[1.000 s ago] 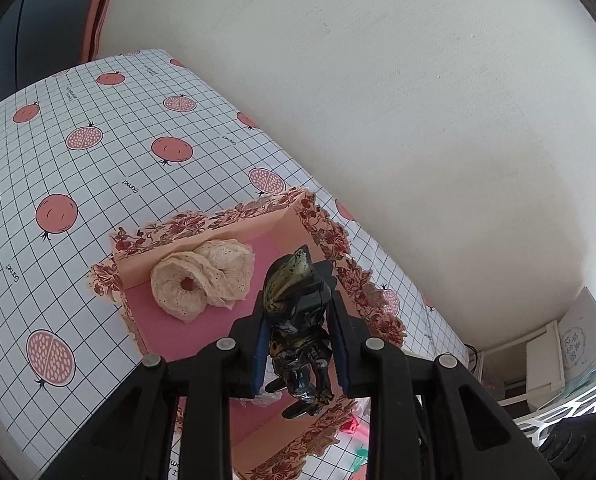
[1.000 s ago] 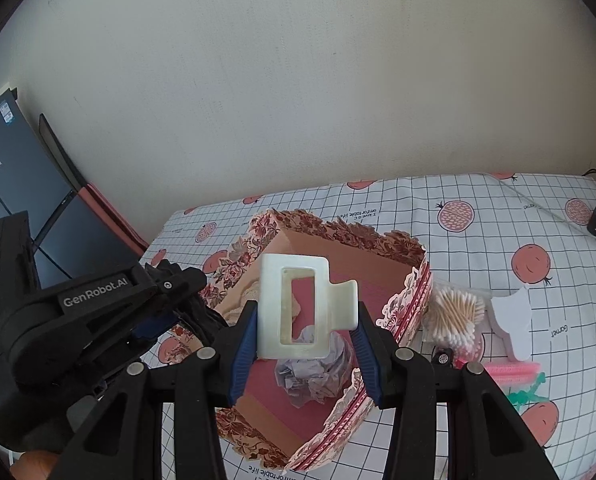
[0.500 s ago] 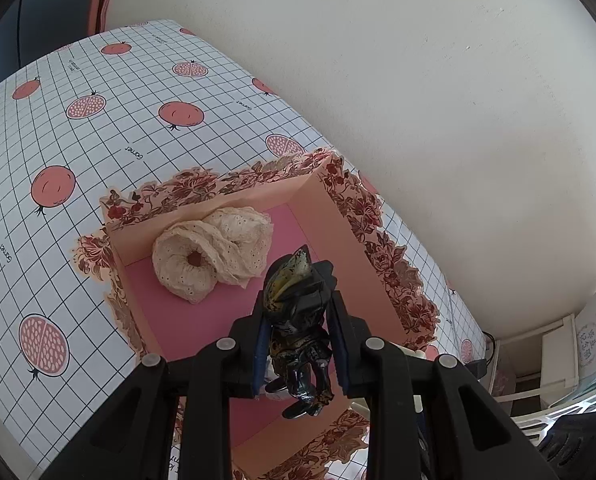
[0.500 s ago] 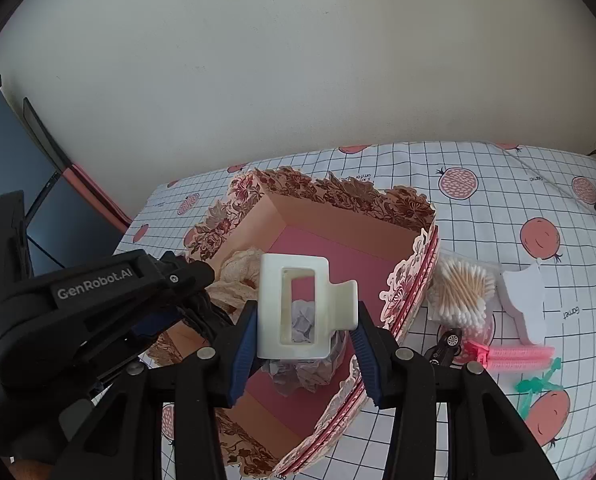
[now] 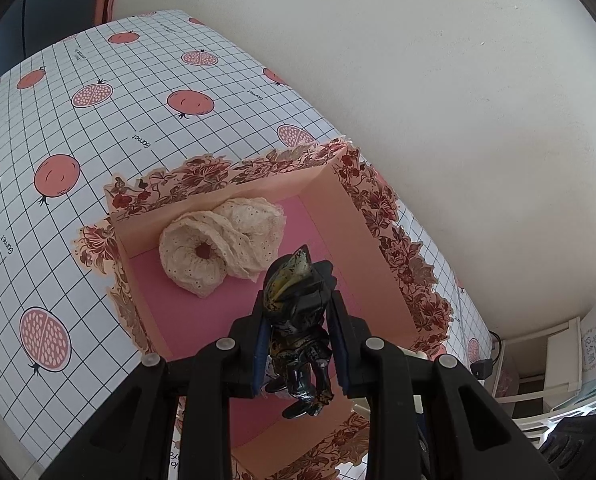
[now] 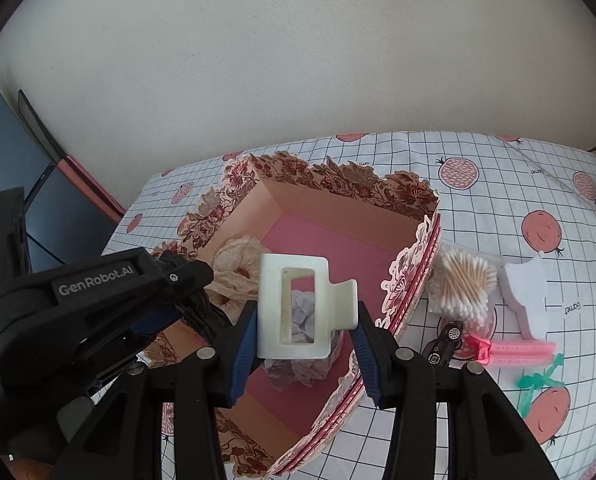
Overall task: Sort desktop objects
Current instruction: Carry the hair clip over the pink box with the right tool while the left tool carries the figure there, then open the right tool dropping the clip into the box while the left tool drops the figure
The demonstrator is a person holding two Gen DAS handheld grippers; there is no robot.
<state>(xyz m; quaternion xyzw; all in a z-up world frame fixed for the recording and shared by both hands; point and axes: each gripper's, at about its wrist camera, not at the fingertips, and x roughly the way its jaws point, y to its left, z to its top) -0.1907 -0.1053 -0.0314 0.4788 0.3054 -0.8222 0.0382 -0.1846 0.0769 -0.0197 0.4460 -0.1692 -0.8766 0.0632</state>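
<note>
Already the floral box (image 6: 414, 240) holds a lace scrunchie (image 5: 217, 248). Both grippers hover over it, left fingers (image 5: 300, 340) clamped on a dark figurine (image 5: 298, 320), right fingers (image 6: 304, 344) on a white hair claw (image 6: 298, 308); cotton swabs (image 6: 462, 284) and a pink comb (image 6: 514, 350) wait on the counter (image 6: 498, 188).

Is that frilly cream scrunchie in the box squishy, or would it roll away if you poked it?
The cream scrunchie looks like soft, crumpled lace, so it would probably squash and flop, not roll. It seems light for its size. It lies against the wall of the flowery box, so a poke would likely just bunch it up there.
</note>
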